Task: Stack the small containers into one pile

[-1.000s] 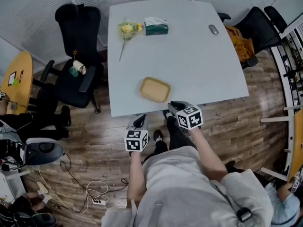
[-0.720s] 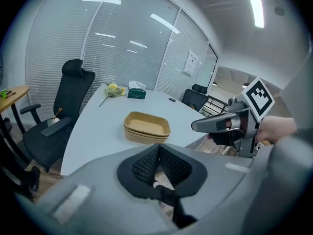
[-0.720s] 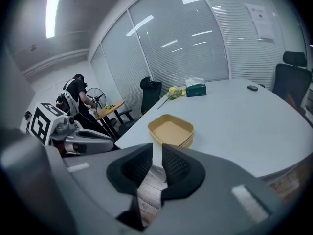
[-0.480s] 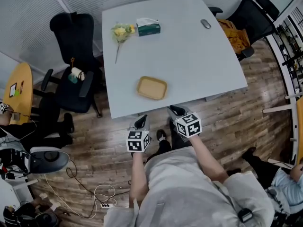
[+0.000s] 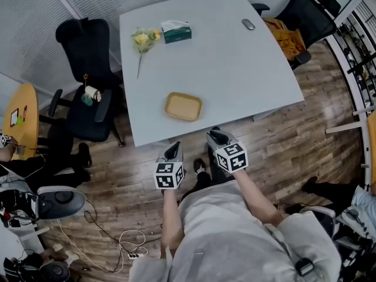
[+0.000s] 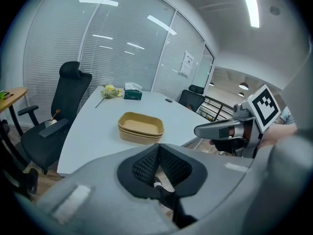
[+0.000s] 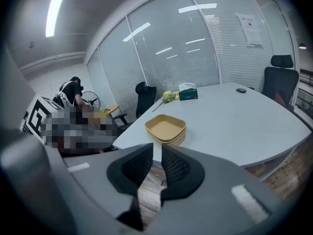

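On the near part of the table (image 5: pixel 235 57), a little left of middle, sits the pile (image 5: pixel 183 106). It is two tan containers (image 6: pixel 141 127) nested one inside the other, their rims roughly lined up. At the far end lie a tissue box (image 5: pixel 176 32), flowers (image 5: pixel 141 40) and a mouse (image 5: pixel 248 24); no loose container shows anywhere.

Both tools hang off the table's near edge, over the wooden floor (image 5: pixel 117 175), well apart from the pile. The left gripper (image 5: pixel 174 150) has its pads closed tip to tip, with nothing between them. The right gripper (image 5: pixel 216 136) stands a narrow way open; only floor shows through the gap, so it holds nothing.

The stacking looks finished, and this reads as the rest after the last placement. If anything remains, it is a check that the upper container sits fully down in the lower. That would call for a reach forward over the edge and a light press on the rim, taking care not to push the pile away.
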`<state>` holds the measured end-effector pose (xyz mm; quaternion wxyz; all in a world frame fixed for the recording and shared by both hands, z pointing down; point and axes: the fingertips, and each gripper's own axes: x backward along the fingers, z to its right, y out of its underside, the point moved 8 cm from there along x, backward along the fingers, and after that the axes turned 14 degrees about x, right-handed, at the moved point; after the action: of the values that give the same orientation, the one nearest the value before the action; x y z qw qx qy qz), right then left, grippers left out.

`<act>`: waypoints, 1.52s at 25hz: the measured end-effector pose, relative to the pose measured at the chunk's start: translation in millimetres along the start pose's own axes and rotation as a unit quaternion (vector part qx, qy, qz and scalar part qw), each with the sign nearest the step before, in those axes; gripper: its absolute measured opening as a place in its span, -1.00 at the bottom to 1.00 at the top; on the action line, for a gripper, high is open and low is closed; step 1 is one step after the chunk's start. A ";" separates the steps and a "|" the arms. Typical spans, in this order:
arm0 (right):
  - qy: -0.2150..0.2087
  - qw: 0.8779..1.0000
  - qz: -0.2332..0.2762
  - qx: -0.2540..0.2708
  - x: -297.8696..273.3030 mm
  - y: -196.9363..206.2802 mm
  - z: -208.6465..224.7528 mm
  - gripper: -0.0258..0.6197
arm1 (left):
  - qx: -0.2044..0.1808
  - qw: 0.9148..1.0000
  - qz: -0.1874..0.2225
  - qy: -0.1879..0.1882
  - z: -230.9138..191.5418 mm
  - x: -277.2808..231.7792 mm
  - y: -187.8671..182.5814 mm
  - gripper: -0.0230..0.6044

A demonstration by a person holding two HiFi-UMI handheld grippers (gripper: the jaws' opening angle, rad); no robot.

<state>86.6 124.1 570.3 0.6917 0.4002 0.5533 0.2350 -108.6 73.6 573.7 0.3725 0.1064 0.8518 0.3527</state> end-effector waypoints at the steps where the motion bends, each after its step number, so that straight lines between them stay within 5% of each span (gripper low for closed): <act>1: 0.001 1.000 0.001 0.002 0.9 0.7 0.1 -0.76 | 0.002 1.000 0.002 0.001 1.3 0.0 -0.1 -0.91; 38: -0.016 1.000 0.014 0.013 -25.2 -21.4 7.3 -0.92 | 0.014 0.999 0.018 -0.029 1.7 -13.9 -32.7 -0.91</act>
<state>84.0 90.5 567.9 0.6917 0.4205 0.5395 0.2317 -95.1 44.4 558.5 0.3888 0.1375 0.8434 0.3444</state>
